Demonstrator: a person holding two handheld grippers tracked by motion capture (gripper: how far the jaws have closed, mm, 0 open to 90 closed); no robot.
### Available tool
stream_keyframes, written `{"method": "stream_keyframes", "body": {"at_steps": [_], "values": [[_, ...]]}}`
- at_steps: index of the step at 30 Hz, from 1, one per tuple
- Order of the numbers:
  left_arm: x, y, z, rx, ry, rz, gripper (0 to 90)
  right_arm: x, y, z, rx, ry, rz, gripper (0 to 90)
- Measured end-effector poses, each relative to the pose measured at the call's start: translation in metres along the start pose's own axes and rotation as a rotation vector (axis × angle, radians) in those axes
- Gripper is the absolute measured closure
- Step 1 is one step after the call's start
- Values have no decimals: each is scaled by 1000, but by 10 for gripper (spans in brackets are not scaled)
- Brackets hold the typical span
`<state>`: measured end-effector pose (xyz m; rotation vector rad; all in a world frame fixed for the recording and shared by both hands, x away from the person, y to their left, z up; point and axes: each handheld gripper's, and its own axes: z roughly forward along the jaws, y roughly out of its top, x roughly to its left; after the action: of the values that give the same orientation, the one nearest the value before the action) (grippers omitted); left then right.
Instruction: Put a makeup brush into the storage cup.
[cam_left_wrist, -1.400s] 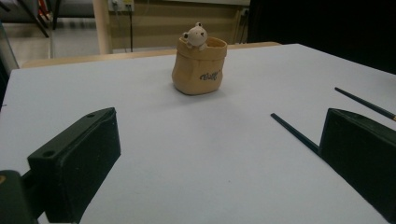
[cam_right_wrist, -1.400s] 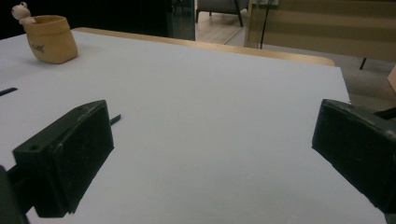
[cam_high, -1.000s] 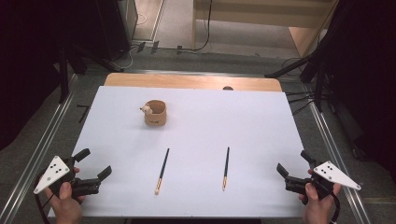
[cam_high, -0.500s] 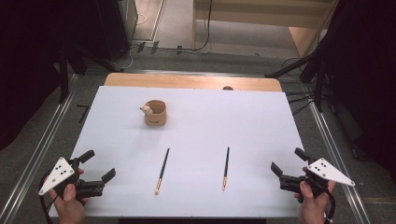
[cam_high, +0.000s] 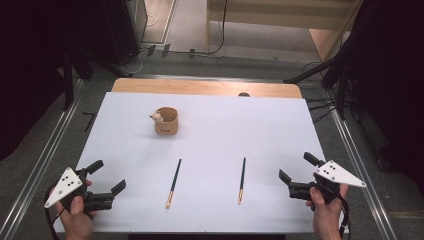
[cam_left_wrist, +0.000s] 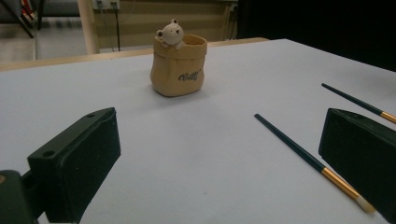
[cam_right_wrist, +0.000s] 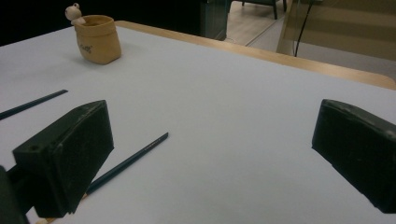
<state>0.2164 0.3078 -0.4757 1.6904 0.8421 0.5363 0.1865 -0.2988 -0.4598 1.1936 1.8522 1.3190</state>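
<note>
A tan sack-shaped pot (cam_high: 166, 121) with a small bear figure on its rim stands on the white table (cam_high: 260, 125), left of centre. Two dark sticks with gold bands and pale tips lie nearer the front: the left stick (cam_high: 173, 183) and the right stick (cam_high: 242, 180). My left gripper (cam_high: 107, 176) is open at the front left corner, apart from the left stick. My right gripper (cam_high: 297, 167) is open at the front right, a short way right of the right stick. The left gripper view looks between its open jaws at the pot (cam_left_wrist: 178, 67) and the left stick (cam_left_wrist: 299, 154). The right gripper view has the right stick (cam_right_wrist: 130, 161) beside its left jaw.
A wooden strip (cam_high: 205, 87) edges the table's far side, with a small dark knob (cam_high: 243, 94) on it. Metal rails (cam_high: 45, 165) run along the floor on both sides. Dark stands and cables sit beyond the table.
My right gripper has moved left and slightly forward, closer to the right stick. My left gripper has shifted a little to the right. Both stay open; the pot and sticks have not moved.
</note>
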Motion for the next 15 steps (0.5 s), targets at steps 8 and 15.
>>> {"method": "stream_keyframes", "body": {"at_steps": [8,15], "values": [[2,-1,-2,2,4,1,0,10,9,11,19,30,-14,0],[1,-1,-1,4,1,2,0,17,16,22,26,53,-21,0]]}}
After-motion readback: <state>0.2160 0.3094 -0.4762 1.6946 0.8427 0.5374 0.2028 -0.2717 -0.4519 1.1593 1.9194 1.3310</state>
